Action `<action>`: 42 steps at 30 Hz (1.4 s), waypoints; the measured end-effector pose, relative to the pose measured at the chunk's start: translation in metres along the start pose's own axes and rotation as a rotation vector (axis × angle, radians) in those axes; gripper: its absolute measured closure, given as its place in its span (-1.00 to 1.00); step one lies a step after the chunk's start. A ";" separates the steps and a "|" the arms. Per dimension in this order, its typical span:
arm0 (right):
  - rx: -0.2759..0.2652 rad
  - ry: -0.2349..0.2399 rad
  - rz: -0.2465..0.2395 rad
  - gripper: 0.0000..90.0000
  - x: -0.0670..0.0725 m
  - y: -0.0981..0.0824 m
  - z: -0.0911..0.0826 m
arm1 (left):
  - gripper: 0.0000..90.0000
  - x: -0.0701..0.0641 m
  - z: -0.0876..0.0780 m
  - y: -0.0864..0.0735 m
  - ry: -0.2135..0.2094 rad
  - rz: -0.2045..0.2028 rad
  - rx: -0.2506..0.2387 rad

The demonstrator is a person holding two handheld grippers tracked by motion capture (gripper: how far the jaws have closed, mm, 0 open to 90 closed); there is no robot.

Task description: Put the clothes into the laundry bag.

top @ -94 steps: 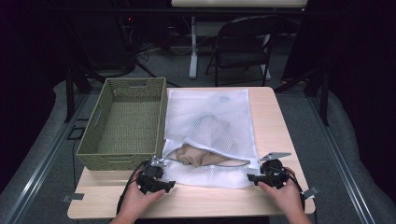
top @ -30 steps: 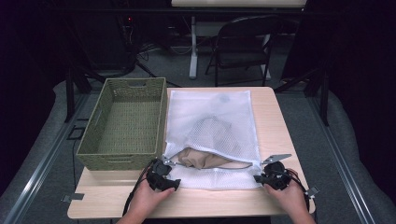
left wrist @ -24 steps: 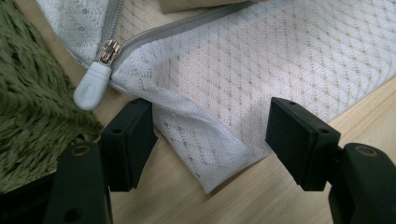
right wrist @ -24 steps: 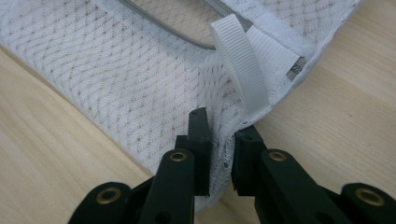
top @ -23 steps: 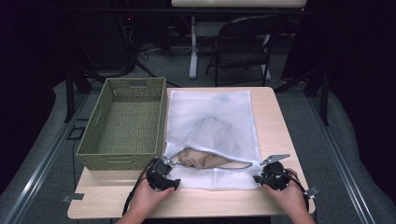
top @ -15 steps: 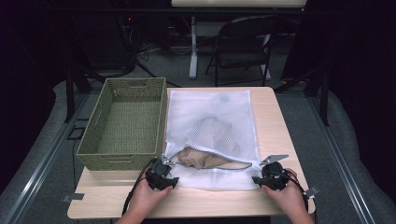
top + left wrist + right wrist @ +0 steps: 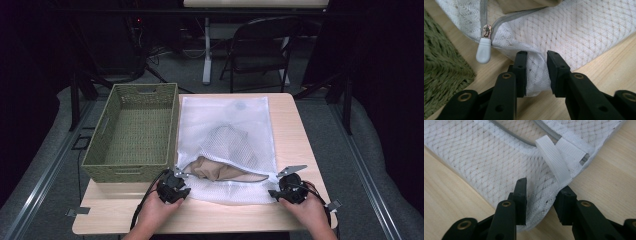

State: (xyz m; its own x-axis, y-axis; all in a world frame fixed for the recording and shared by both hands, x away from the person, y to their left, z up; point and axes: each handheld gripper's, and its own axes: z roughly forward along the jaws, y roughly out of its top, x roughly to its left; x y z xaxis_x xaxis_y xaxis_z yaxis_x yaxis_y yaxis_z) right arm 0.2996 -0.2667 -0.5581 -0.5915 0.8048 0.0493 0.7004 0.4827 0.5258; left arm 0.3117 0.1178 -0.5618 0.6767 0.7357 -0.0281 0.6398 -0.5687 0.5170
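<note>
A white mesh laundry bag (image 7: 225,125) lies flat on the table with its zipper open along the near edge. A tan garment (image 7: 220,170) shows in the opening. My left gripper (image 7: 175,182) is at the bag's near left corner. Its jaws (image 7: 537,53) have just been closing and stand a little apart, with a fold of mesh (image 7: 536,75) between them, beside the grey zipper pull (image 7: 483,51). My right gripper (image 7: 285,189) is at the near right corner. Its jaws (image 7: 543,185) have just opened and straddle the mesh below the white loop (image 7: 554,157).
A green woven basket (image 7: 135,130) stands empty on the table's left half, touching the bag's left edge. Bare wood table (image 7: 300,130) runs along the bag's right side and the near edge. A folding chair (image 7: 260,50) stands beyond the far edge.
Both hands have kept their places at the bag's near corners. The bag, the garment and the basket lie as before.
</note>
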 end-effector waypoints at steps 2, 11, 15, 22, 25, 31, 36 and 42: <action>-0.002 0.020 0.002 0.46 0.001 0.000 0.001 | 0.63 0.000 0.000 0.000 -0.004 0.002 0.001; 0.009 0.018 -0.014 0.61 0.001 0.001 0.002 | 0.71 0.002 0.001 0.000 -0.022 -0.004 -0.008; 0.001 0.029 -0.015 0.71 0.001 0.001 0.002 | 0.76 0.002 0.000 0.001 -0.023 0.002 -0.002; 0.008 0.004 -0.052 0.88 0.005 0.004 0.001 | 0.84 0.003 0.000 0.002 -0.039 0.000 0.007; 0.018 -0.007 -0.071 0.93 0.007 0.006 0.001 | 0.85 0.002 0.000 0.002 -0.036 0.002 0.011; 0.030 -0.015 -0.081 0.96 0.009 0.008 0.002 | 0.86 0.004 0.000 0.003 -0.040 0.005 0.017; 0.047 -0.023 -0.095 0.97 0.010 0.009 0.002 | 0.86 0.003 -0.001 0.004 -0.045 0.011 0.034; 0.060 -0.015 -0.097 0.97 0.012 0.011 0.002 | 0.85 0.006 -0.002 0.006 -0.062 -0.002 0.067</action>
State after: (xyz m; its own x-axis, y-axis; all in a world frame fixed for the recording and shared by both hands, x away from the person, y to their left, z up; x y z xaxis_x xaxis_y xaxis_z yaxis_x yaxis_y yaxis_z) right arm 0.3013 -0.2507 -0.5534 -0.6519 0.7582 -0.0120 0.6631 0.5777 0.4759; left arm 0.3184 0.1197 -0.5575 0.6954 0.7138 -0.0835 0.6627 -0.5918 0.4589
